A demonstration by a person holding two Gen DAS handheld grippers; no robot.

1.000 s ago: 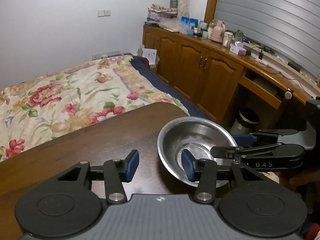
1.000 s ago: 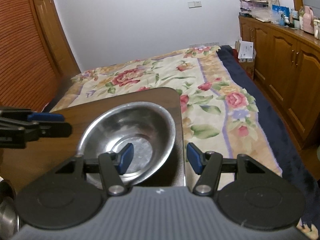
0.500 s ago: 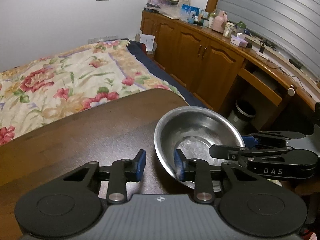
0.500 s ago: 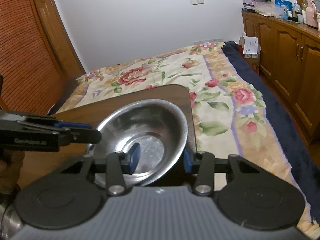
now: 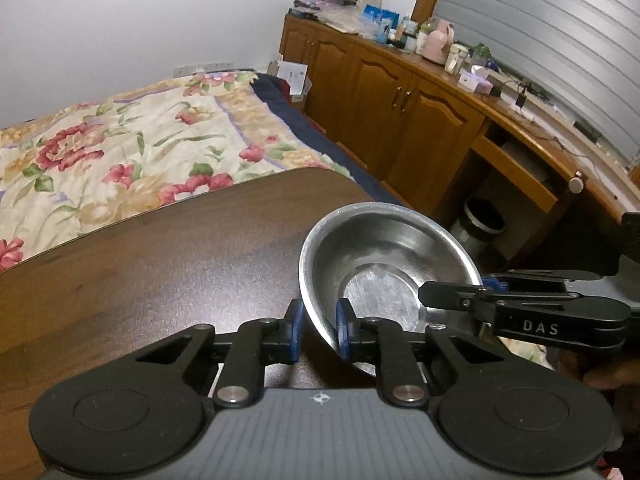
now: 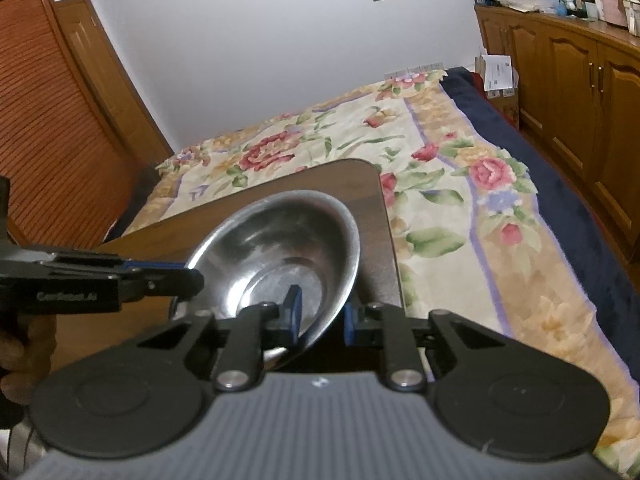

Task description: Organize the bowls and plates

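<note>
Near the far right corner of the dark wooden table (image 5: 168, 280) sits a steel bowl (image 5: 380, 256), tipped a bit, and both grippers have it pinched by the rim from opposite sides. Left gripper (image 5: 318, 330) is clamped on the near-left wall, right gripper (image 6: 320, 314) on the opposite edge. No plates or stack in view, so I'd guess the sorting is barely underway, this bowl not yet placed.
</note>
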